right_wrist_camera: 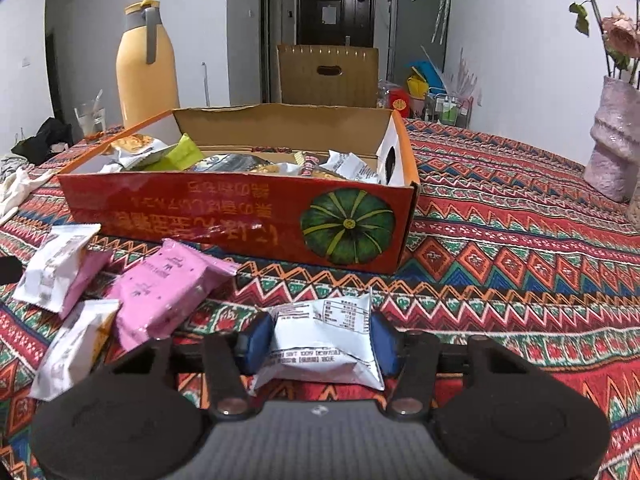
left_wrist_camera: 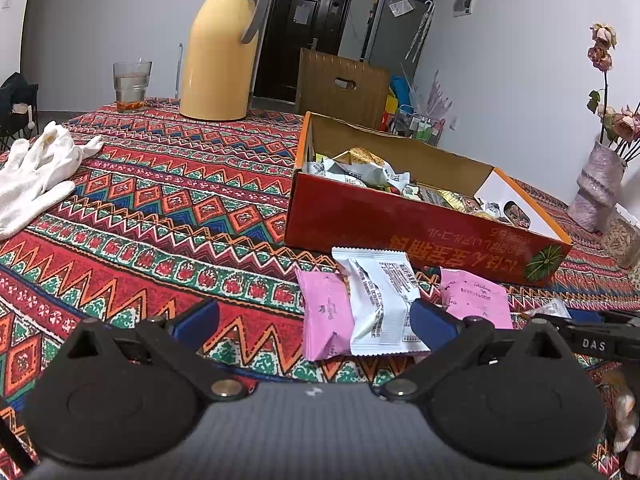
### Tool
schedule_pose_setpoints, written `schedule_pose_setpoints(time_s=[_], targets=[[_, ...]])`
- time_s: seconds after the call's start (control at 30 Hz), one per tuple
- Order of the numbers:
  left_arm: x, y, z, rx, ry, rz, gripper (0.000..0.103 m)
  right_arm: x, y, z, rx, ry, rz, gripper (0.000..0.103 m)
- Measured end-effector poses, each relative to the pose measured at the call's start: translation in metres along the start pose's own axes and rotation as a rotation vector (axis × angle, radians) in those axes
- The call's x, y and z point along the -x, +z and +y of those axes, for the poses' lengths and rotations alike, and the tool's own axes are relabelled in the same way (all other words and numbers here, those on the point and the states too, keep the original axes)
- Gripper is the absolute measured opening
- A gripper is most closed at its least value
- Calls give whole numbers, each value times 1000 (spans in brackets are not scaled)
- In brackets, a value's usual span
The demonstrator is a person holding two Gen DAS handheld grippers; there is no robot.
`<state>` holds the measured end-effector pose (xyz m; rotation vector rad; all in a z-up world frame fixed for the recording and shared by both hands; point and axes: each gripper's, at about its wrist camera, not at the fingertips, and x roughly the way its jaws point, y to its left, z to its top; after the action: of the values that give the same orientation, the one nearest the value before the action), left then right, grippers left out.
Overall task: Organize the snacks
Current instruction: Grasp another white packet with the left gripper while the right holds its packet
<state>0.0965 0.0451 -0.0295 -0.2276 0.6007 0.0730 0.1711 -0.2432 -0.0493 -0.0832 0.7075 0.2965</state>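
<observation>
Snacks [right_wrist_camera: 256, 164] heaped in red box [right_wrist_camera: 224, 216], seemingly mixed, right claw [right_wrist_camera: 320, 344] gripping white packet [right_wrist_camera: 324, 340]

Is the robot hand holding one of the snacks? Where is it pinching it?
Yes. The right gripper pinches a white crinkly plastic snack packet by its two side edges. The left gripper is open, holding nothing.

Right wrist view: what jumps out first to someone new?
The right hand-held gripper at bottom centre, its blue pads pressed on a white snack packet. Behind it sits the open red box with a green pumpkin print, full of wrapped snacks. Pink and white packets lie loose on the patterned tablecloth to the left.
</observation>
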Motion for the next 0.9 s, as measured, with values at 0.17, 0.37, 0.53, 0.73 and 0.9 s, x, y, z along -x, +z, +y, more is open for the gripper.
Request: schedule_pose_setpoints(time_s=[0.17, 0.37, 0.53, 0.73, 0.9], targets=[[0, 0, 0, 0, 0, 1, 103, 22, -8, 2, -43, -10, -64, 48], [-1, -1, 0, 1, 7, 7, 103, 40, -14, 6, -95, -60, -180, 49], [4, 4, -4, -14, 27, 18, 103, 41, -15, 0, -122, -70, -200, 49], [3, 14, -26, -79, 88, 61, 103, 41, -19, -3, -150, -64, -218, 49], [-7, 22, -49, -115, 136, 81, 103, 43, -22, -4, -159, -57, -235, 50]])
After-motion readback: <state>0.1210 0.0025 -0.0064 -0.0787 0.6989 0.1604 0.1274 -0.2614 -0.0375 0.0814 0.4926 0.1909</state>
